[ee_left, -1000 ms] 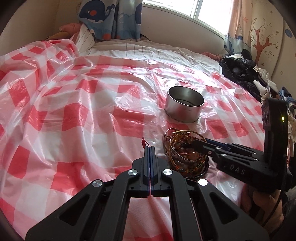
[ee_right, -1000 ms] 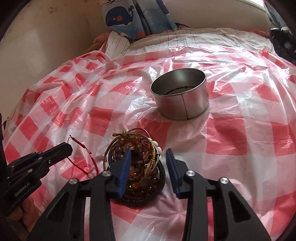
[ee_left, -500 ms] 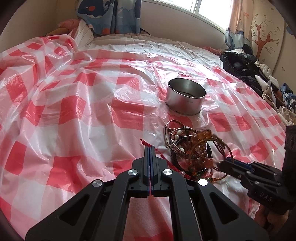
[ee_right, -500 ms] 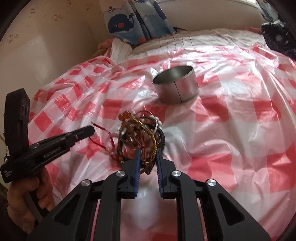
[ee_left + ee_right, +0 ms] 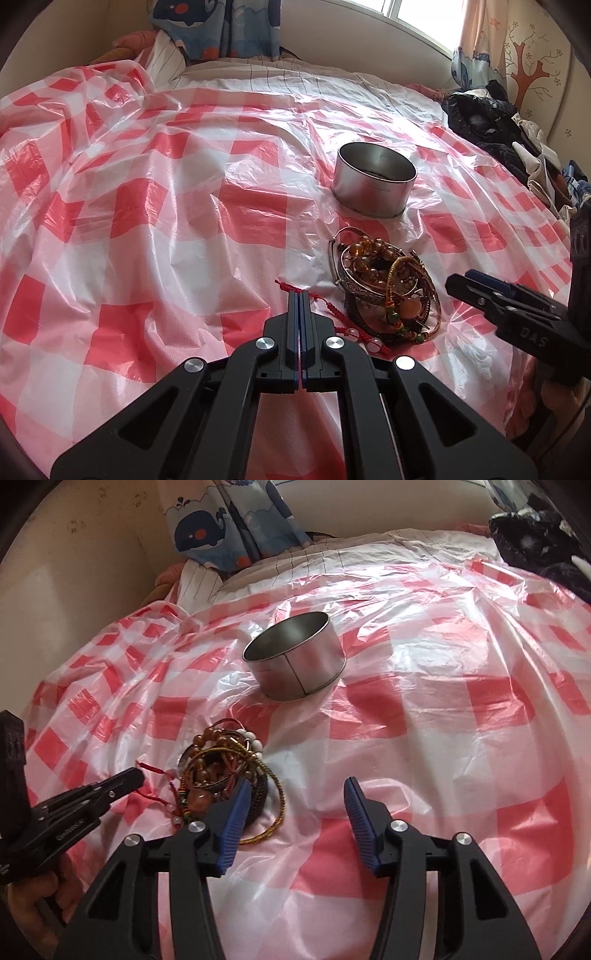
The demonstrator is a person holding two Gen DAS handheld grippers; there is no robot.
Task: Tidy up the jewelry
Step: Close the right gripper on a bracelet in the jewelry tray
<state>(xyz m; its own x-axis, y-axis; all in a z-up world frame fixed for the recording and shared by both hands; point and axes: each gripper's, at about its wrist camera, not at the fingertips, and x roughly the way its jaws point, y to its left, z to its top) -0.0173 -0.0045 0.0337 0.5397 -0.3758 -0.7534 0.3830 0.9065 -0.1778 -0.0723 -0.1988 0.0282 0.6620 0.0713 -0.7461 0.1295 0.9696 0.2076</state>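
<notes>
A tangled pile of bracelets (image 5: 384, 288) (image 5: 221, 760) (amber beads, metal bangles, gold cord) lies on the red-checked plastic sheet (image 5: 147, 192). Just beyond it stands a round metal tin (image 5: 371, 195) (image 5: 303, 668), upright and open-topped. My left gripper (image 5: 300, 295) (image 5: 127, 780) is shut on a thin red cord bracelet (image 5: 332, 308) (image 5: 151, 770) that trails from the pile's left side. My right gripper (image 5: 295, 794) (image 5: 461, 284) sits to the right of the pile. Its jaws are opening with nothing between them, and its left finger is beside a loose gold cord loop.
Dark clothes (image 5: 487, 122) (image 5: 535, 542) are heaped at the bed's far right. A whale-print curtain (image 5: 221, 520) and a wall stand behind the bed. A person's hand (image 5: 33, 904) holds the left gripper at the lower left.
My right gripper has drawn back off the pile to the right and its jaws have spread, letting go of the strands. The pile has shifted and loosened. The left gripper stays shut.
</notes>
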